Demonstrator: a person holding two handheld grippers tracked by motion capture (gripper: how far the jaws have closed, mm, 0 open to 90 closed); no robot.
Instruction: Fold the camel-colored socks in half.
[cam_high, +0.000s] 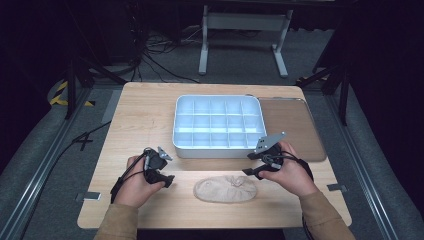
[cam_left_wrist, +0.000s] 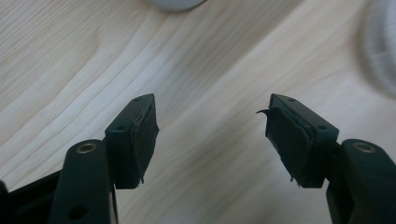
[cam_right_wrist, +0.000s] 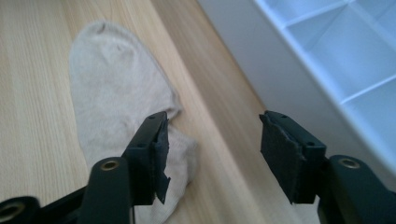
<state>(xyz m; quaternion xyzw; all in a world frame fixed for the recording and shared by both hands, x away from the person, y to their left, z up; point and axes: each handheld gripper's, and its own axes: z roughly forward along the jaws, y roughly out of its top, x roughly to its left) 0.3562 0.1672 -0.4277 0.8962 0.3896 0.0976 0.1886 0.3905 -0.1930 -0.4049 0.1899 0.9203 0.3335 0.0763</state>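
Right claw (cam_high: 251, 170) wide open, empty, just off the right end of the beige sock (cam_high: 226, 189), nearer than left claw (cam_high: 167, 181), also wide open and empty over bare bench (cam_high: 145, 115) well left. Sock lies flat at bench front, long axis left-right. White divided tray (cam_high: 218, 122) just behind; nothing blocks.

The high view is looking forward and down over the whole bench (cam_high: 145, 107). Each tool camera is hovering close above it; the right one is sharing the sock (cam_right_wrist: 114, 93) and tray (cam_right_wrist: 336, 60) with the high view.
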